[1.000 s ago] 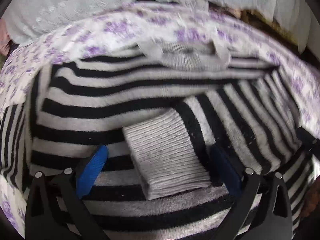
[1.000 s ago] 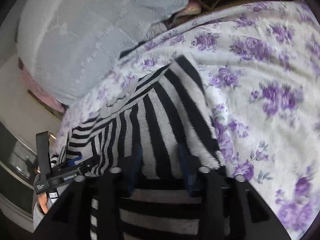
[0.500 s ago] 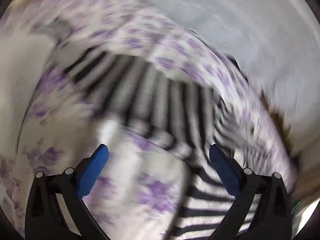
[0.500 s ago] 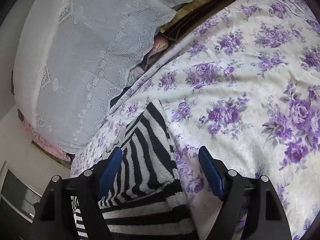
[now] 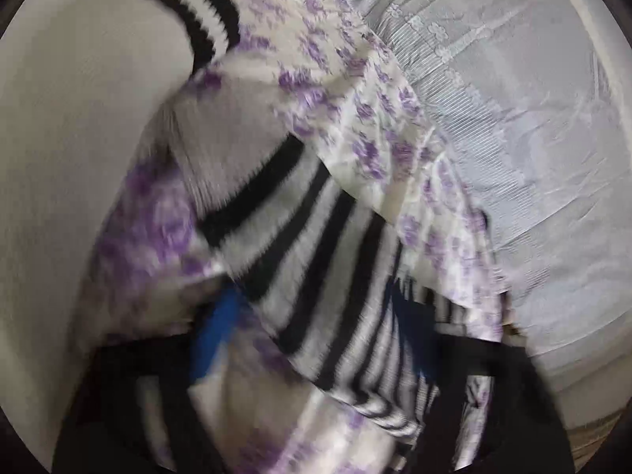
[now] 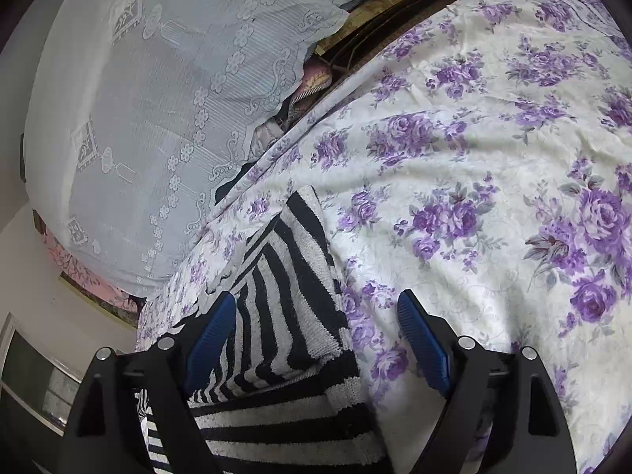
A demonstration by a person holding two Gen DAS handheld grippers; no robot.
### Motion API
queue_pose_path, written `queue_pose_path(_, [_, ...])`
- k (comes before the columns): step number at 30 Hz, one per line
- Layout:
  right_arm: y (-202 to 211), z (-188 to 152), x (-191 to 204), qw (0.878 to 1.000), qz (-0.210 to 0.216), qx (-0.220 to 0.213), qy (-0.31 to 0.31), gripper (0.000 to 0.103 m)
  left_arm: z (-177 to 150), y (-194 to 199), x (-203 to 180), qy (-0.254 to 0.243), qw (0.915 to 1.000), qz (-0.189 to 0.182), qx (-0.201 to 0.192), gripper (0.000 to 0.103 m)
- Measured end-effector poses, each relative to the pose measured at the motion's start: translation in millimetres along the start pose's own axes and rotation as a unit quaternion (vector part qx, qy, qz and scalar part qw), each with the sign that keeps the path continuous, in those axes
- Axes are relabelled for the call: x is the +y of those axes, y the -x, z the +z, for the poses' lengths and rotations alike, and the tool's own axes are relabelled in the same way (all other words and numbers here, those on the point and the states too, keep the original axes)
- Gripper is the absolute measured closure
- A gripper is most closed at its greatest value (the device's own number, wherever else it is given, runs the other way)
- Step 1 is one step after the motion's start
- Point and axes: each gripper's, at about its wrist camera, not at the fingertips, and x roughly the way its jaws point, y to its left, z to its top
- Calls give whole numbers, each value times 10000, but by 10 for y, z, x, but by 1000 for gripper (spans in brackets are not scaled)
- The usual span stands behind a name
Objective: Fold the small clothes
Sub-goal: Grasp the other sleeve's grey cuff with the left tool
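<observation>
A black-and-white striped knit sweater [image 6: 292,308] lies partly folded on the floral bedspread [image 6: 474,181]. My right gripper [image 6: 316,339] is open just above the sweater's right edge, holding nothing. In the blurred left wrist view, the sweater [image 5: 316,260] and a fold of the bedspread [image 5: 355,126] sit bunched between the blue pads of my left gripper [image 5: 312,343]. The jaws stand narrower than before, with the fabric between them. A grey ribbed cuff [image 5: 209,150] shows above.
A white lace cover [image 6: 158,110] drapes over something at the back left. Dark clothes [image 6: 308,91] are wedged between it and the bed. A pale wall [image 5: 79,158] fills the left of the left wrist view.
My left gripper swung away from the folded sleeve to the sweater's edge and closed in on the fabric. My right gripper opened, let go of the sweater and lifted back a little.
</observation>
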Motion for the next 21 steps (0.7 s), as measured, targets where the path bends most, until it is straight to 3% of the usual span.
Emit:
queue_pose_path(1, [-2,-1,4,10000,-15,9,15,18,17,-12,33,-53,10000,84,-14,67])
queue_pose_path(5, [-19,-6,34,9999,-80,49,104,17,29,68,150,16,10000,-26,-59,91])
queue_pose_path(7, [-25,-4,41,9999,-95,57,119,17,8,172,78,-172,9997,-50,-157,92])
queue_pose_path(11, [-26,-2,40,9999,-91,57,118,17,-117,349,-293,-973,9940,294,-412,93])
queue_pose_path(15, [-24,-3,39,9999,-90,57,117,17,-315,505,-789,-1858,9800,486,-518,93])
queue_pose_path(21, [-10,1,42,9999,-59,38,113,17,-538,711,-1334,-2485,9659,383,-621,93])
